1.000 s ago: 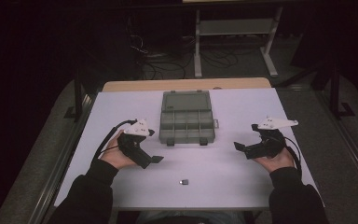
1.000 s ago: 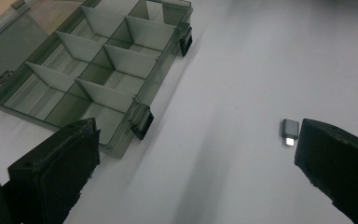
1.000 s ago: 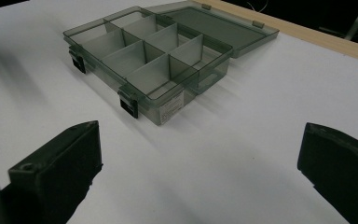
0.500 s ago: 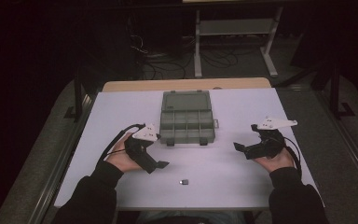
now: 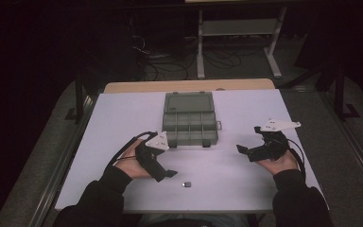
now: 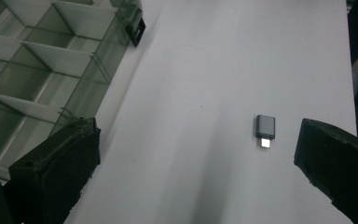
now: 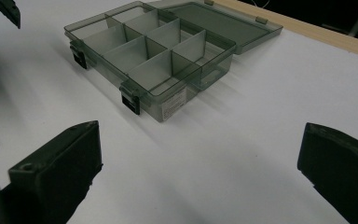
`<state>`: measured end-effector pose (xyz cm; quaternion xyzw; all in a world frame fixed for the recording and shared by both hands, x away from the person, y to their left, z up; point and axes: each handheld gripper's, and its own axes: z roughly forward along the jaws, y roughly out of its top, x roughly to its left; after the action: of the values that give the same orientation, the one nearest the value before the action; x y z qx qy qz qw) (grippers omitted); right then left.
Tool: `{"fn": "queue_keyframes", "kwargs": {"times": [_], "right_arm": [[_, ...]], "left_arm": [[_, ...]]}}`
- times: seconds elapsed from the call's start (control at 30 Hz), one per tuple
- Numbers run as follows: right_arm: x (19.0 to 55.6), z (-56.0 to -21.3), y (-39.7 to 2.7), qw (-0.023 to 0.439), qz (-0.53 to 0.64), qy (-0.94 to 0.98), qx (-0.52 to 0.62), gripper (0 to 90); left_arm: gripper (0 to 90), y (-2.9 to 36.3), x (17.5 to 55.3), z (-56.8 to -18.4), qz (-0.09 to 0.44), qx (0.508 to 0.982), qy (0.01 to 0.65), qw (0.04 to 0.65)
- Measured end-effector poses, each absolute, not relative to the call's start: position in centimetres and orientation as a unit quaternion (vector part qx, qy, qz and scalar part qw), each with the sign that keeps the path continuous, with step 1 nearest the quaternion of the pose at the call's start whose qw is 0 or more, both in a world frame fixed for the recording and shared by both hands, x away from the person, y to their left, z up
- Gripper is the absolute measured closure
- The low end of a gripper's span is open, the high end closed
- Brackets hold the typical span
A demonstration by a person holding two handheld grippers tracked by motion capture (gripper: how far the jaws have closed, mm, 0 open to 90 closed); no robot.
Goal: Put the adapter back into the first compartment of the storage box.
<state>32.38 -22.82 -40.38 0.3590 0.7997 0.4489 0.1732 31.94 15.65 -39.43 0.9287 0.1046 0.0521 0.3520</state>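
From the high view we hold our left gripper point(image 5: 163, 168) low over the white table point(image 5: 246, 189), its jaws spread and empty, and the small grey adapter point(image 5: 186, 184) lies on the sheet just beyond them, toward the near edge and a little to the right. Our right gripper point(image 5: 248, 151) waits well apart on the far side, also spread and empty, so the left is plainly the nearer one. The compartment box point(image 5: 189, 125) sits open behind both. In the left gripper view the adapter point(image 6: 265, 130) lies between the jaws but close to the right-hand one, its long axis running away from us, metal plug toward the camera; we judge a small shift that way would centre it. In the right gripper view the box point(image 7: 168, 56) stands ahead with empty compartments and the lid thrown back.
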Motion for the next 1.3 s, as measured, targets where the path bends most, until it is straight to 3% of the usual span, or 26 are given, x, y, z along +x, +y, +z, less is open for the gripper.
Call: {"fn": "queue_keyframes", "kwargs": {"times": [1.3], "right_arm": [[32.4, -40.5, -22.6, 0.166, 0.445, 0.805, 0.356, 0.0]], "left_arm": [[0.4, 11.5, 29.8, -42.3, 0.013, 0.95, 0.041, 0.31]]}}
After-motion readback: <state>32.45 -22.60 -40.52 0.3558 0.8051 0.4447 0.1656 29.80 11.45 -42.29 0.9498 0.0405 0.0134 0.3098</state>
